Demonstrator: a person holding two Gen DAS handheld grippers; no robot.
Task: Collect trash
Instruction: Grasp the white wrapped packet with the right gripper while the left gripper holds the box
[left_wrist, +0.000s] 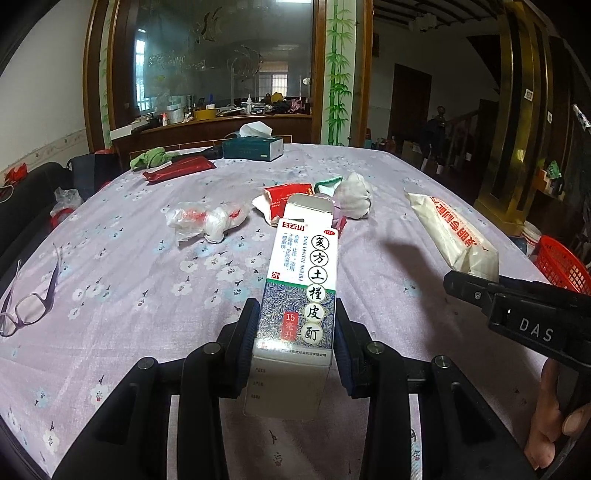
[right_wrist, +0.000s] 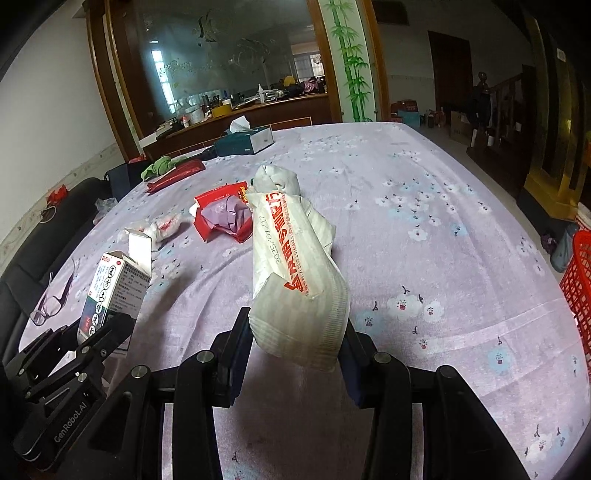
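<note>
My left gripper is shut on a white and green medicine box with its top flap open, held above the table. The same box shows at the left of the right wrist view. My right gripper is shut on a long white wrapper with red lettering, lifted off the cloth; that wrapper appears at the right of the left wrist view. On the table lie a crumpled clear plastic bag, a red torn packet and a white wad.
The table wears a lilac flowered cloth. Glasses lie at its left edge. A tissue box, a green cloth and a red pack sit at the far side. A red basket stands off the right edge.
</note>
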